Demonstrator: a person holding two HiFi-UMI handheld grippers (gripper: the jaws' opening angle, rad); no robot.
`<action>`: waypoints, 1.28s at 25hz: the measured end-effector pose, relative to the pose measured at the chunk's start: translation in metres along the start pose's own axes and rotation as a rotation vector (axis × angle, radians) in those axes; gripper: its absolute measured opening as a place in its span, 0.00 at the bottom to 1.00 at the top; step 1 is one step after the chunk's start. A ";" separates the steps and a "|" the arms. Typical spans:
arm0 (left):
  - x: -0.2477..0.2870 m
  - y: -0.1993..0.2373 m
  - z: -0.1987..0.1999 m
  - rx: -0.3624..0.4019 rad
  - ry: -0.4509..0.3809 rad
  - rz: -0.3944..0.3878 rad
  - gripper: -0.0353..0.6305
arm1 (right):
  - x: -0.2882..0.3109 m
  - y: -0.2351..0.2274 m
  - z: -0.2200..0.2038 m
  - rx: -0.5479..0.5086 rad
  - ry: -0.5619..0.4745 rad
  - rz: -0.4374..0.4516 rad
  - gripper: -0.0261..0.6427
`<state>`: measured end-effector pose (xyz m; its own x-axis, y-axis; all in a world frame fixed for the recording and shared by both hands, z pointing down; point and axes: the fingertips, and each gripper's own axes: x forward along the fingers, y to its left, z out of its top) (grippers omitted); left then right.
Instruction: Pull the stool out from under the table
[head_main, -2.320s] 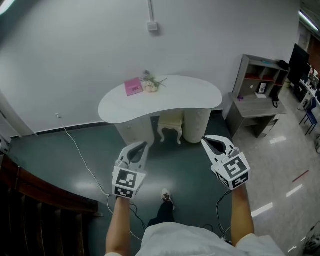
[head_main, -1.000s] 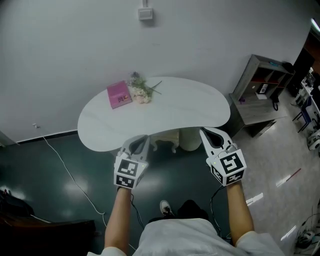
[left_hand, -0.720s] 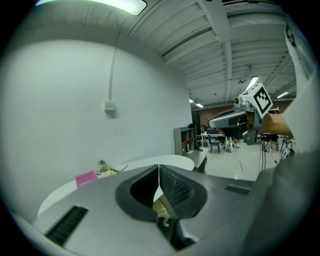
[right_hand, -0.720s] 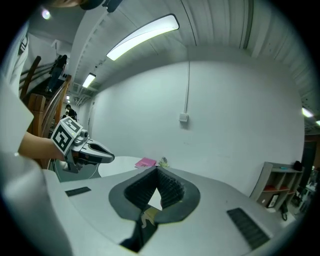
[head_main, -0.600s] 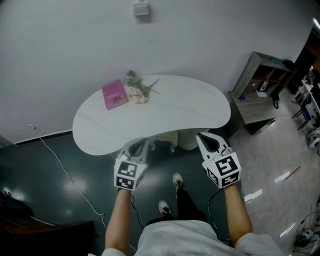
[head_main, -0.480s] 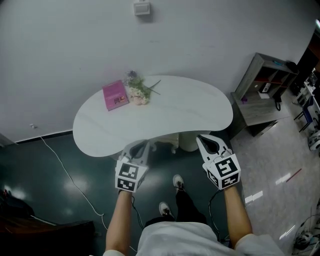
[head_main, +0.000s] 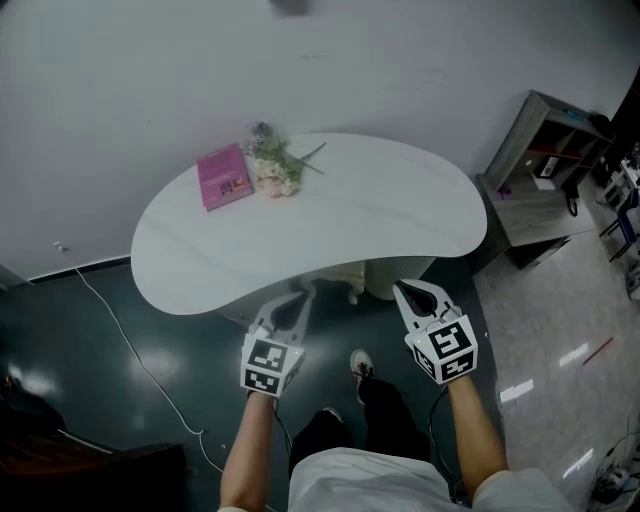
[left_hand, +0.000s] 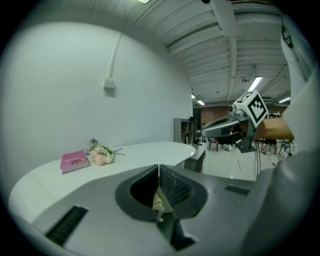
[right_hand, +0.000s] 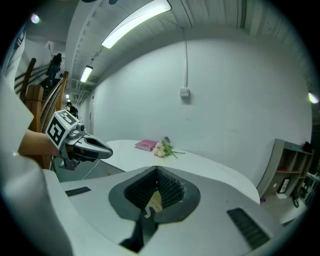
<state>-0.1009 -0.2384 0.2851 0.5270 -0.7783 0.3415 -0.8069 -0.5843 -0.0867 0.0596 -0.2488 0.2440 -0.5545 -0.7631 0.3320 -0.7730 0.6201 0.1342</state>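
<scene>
**A:** Carried the left gripper (head_main: 302, 296) and the right gripper (head_main: 403, 292) side by side, just short of the front edge of the white kidney-shaped surface (head_main: 330, 215). Aimed both tips into the hollow of its curve. Why there?

**B:** Probably lined up on the cream stool with carved legs (head_main: 347, 284). Sat tucked under that edge, beside the white round pedestal (head_main: 393, 278). Caught only a leg and a sliver of seat from the head view.

**A:** And the jaws?

**B:** Clenched tight on both grippers, holding nothing. Glimpsed a scrap of pale stool leg through each gap, well beyond the pads. No contact yet.

**A:** So shut for the walk-up, likely to be spread down at seat level.

**B:** Looked that way. Left the pink book (head_main: 224, 176) and the small bunch of flowers (head_main: 272, 170) at the far left of the top, well clear of the reach.

**A:** Changed from two seconds before?

**B:** Plenty. Stood well back then, with the whole stool in plain sight on the dark green floor (head_main: 110, 350). Moved right up since, enough for the top to cover most of it. Kept the jaws shut throughout.
</scene>
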 end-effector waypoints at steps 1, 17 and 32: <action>0.007 -0.005 -0.011 -0.006 0.009 -0.011 0.08 | 0.004 0.000 -0.011 0.006 0.012 0.008 0.06; 0.140 0.008 -0.195 -0.102 0.109 -0.016 0.22 | 0.129 -0.021 -0.203 0.105 0.109 0.083 0.22; 0.246 0.070 -0.325 -0.094 0.116 0.070 0.33 | 0.237 -0.050 -0.334 0.107 0.078 0.083 0.41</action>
<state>-0.1143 -0.3959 0.6667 0.4384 -0.7816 0.4437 -0.8650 -0.5010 -0.0280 0.0701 -0.3998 0.6281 -0.5956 -0.6906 0.4102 -0.7559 0.6546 0.0045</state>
